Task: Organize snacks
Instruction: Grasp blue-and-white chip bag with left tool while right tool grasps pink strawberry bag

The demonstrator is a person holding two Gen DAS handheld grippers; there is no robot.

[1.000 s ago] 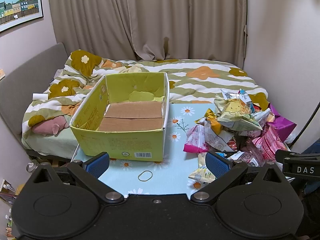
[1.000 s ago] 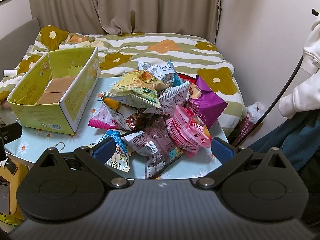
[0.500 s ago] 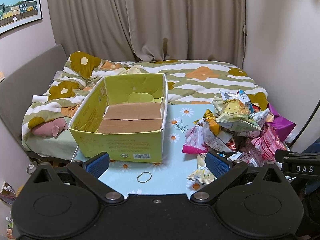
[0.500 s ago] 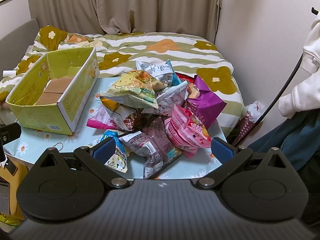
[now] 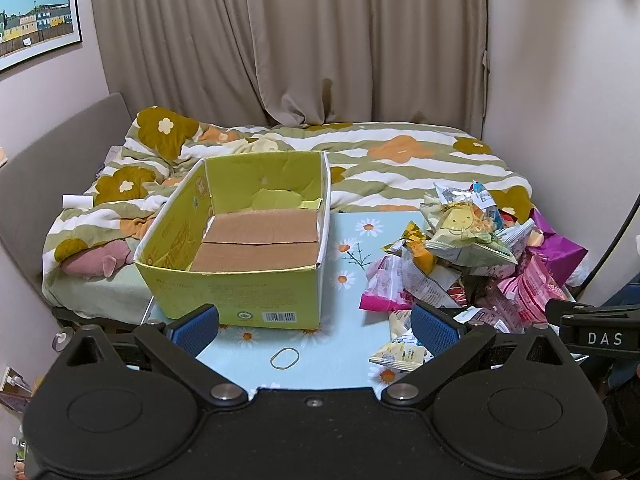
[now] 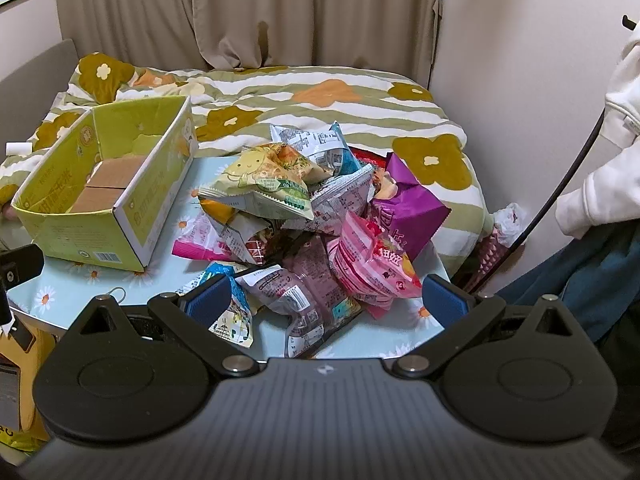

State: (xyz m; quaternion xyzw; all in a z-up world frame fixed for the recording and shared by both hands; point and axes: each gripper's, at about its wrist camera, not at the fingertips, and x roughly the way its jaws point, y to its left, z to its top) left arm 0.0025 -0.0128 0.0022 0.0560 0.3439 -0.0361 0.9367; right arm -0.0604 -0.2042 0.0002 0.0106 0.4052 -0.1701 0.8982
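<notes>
Snack pile (image 6: 312,216) lies just ahead of the spread, empty right claw (image 6: 326,304)

Person's white sleeve (image 6: 612,152) edge-cropped.

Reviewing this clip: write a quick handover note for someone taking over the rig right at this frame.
Left claw: open, empty, hovering over the table's near edge in front of the green box.
Right claw: open, empty, over the near side of the snack pile.
The box sits on the table's left and holds no snacks; only its cardboard bottom shows.
All packets are heaped on the right; a rubber band lies loose on the table.
Done: nothing packed.
Left: move every packet into the box.
</notes>
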